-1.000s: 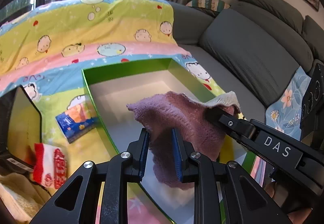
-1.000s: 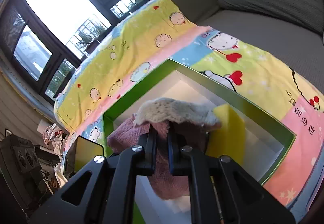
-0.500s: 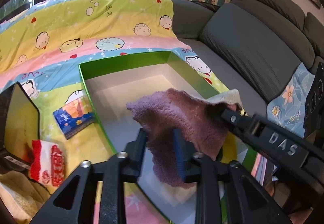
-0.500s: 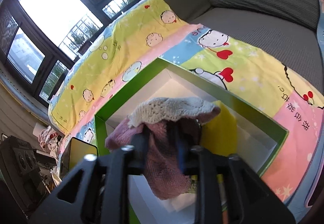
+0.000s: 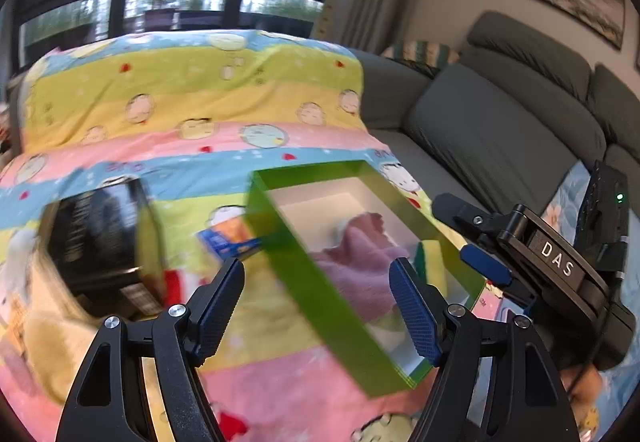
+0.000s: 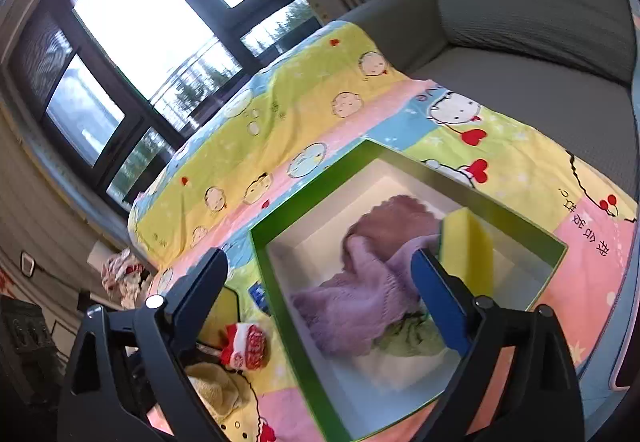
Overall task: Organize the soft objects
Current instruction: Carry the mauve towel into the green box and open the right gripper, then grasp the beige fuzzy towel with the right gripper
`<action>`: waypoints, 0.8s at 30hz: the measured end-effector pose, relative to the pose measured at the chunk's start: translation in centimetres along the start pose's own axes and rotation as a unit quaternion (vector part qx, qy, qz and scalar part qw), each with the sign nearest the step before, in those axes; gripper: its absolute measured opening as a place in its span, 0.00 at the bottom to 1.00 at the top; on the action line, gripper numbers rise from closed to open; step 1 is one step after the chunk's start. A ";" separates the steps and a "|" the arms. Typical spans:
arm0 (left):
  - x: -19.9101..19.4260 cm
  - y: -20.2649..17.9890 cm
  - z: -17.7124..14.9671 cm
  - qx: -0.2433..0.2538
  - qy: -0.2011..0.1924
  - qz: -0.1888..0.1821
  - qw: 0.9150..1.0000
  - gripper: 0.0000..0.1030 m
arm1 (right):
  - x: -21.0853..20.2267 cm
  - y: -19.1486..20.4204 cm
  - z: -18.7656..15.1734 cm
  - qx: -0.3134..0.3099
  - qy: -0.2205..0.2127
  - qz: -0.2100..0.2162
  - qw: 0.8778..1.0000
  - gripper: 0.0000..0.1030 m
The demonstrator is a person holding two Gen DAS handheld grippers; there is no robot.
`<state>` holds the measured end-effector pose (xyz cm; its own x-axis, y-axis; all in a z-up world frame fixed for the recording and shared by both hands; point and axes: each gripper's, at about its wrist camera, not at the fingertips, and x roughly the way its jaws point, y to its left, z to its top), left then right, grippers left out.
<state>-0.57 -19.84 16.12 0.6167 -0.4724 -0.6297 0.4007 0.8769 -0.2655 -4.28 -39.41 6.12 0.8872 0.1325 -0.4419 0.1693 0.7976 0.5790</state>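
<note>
Purple knitted cloth [image 6: 360, 294] dropped into green-walled white box [image 6: 304, 326], just beyond both grippers' [image 6: 320, 282] spread, just-opened fingers [image 5: 414, 312], nothing pinched.

left wrist cam: rides behind its fingers, tilted down, close above green box [image 5: 320, 282], right gripper [image 5: 472, 238] at 3 o'clock | right wrist cam: same mount, tilted down, looks straight into green box [image 6: 288, 282] | shared: box, cartoon blanket [image 5: 180, 102], sofa [image 5: 500, 138], windows at 12 o'clock
</note>
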 end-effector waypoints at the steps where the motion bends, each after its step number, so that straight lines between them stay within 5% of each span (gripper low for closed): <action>1: -1.1 1.4 -0.3 -0.017 -0.002 0.001 1.000 0.73 | -0.1 0.4 -0.1 -0.006 0.001 0.002 1.000 0.92; 12: -8.0 12.4 -3.9 -0.153 0.002 0.095 0.984 0.73 | -0.3 6.2 -3.3 -0.081 0.017 0.037 0.996 0.99; 24: -11.1 19.4 -10.2 -0.217 -0.003 0.134 0.967 0.73 | 5.1 12.7 -9.5 -0.174 0.136 0.086 0.971 0.99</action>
<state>-6.58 3.32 10.56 0.6637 -0.2220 -0.7143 -0.0949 0.9223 -0.3748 -1.68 -22.99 4.67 0.7351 0.3936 -0.5521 -0.1685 0.8948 0.4135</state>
